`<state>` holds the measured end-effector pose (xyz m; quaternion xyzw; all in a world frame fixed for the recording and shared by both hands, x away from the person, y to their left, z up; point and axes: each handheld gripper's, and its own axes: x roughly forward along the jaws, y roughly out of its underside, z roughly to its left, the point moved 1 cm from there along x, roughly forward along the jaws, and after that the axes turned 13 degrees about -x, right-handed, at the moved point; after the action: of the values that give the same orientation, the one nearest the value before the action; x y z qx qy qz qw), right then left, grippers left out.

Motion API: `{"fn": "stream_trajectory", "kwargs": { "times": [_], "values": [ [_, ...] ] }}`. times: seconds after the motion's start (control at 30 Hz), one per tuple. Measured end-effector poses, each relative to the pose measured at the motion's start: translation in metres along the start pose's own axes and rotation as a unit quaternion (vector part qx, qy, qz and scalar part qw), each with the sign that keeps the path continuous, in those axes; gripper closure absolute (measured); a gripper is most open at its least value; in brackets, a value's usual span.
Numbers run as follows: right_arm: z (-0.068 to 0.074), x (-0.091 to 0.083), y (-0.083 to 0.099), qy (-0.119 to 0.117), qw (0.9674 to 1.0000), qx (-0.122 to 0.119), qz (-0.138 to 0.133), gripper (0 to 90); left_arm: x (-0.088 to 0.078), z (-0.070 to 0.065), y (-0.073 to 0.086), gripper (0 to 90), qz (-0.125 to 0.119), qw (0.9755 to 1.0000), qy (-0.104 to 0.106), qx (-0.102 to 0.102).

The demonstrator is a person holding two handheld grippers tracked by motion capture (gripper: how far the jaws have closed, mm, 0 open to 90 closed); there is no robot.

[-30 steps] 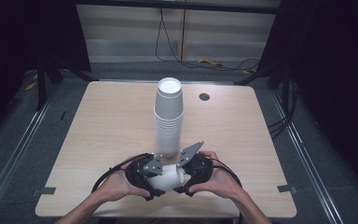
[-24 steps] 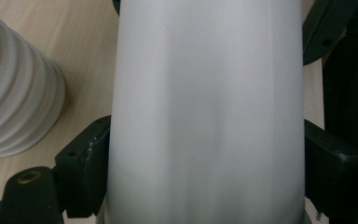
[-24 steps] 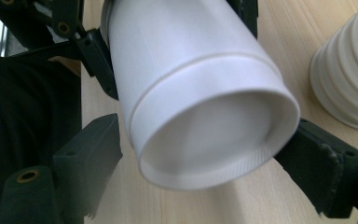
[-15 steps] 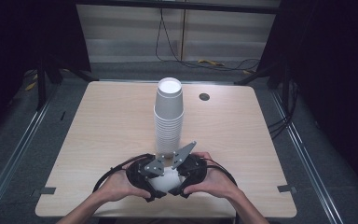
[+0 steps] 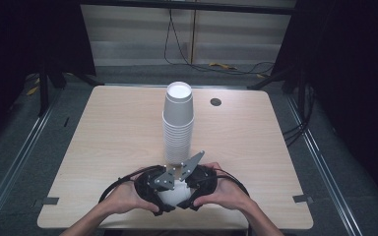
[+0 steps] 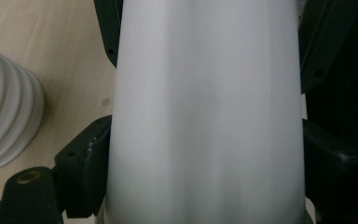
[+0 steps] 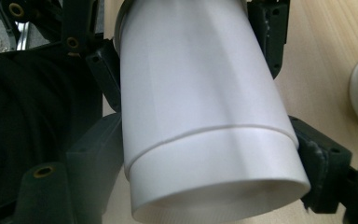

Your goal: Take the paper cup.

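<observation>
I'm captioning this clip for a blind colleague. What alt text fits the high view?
Two hands at the near edge of a wooden table hold the left claw and right claw together around white cups lying on their side. Behind them stands a tall stack of white cups.

Both forearms enter from the near edge, hands meeting at centre; left hand-held gripper point(image 5: 163, 195) and right hand-held gripper point(image 5: 193, 189) face each other, jaws clamped on the shared cup point(image 5: 173, 192).
</observation>
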<state>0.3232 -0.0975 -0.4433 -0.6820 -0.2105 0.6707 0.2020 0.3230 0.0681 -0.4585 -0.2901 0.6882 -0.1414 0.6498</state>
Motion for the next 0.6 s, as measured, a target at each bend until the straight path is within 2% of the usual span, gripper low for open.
{"fn": "stream_trajectory", "kwargs": {
  "times": [0.23, 0.43, 0.57, 0.6],
  "values": [
    [0.0012, -0.0007, 0.0003, 0.001, 1.0, 0.001, -0.002, 21.8, -0.001, 0.0014, 0.0015, 14.5, -0.009, 1.0, 0.001, 0.002],
    [0.0004, -0.0029, 0.0004, 0.005, 0.9999, 0.0, -0.009, 21.9, -0.002, 0.0054, 0.0035, 13.2, -0.027, 0.9995, 0.012, -0.009],
    [0.0001, -0.0037, 0.0005, 0.008, 0.9999, 0.002, -0.014, 22.2, -0.0046, 0.0081, 0.0051, 12.5, -0.028, 0.9995, 0.009, -0.011],
    [-0.0001, -0.004, 0.0005, 0.008, 0.9999, 0.002, -0.015, 22.1, -0.0045, 0.0082, 0.006, 12.5, -0.037, 0.9991, 0.014, -0.016]
  ]
}}
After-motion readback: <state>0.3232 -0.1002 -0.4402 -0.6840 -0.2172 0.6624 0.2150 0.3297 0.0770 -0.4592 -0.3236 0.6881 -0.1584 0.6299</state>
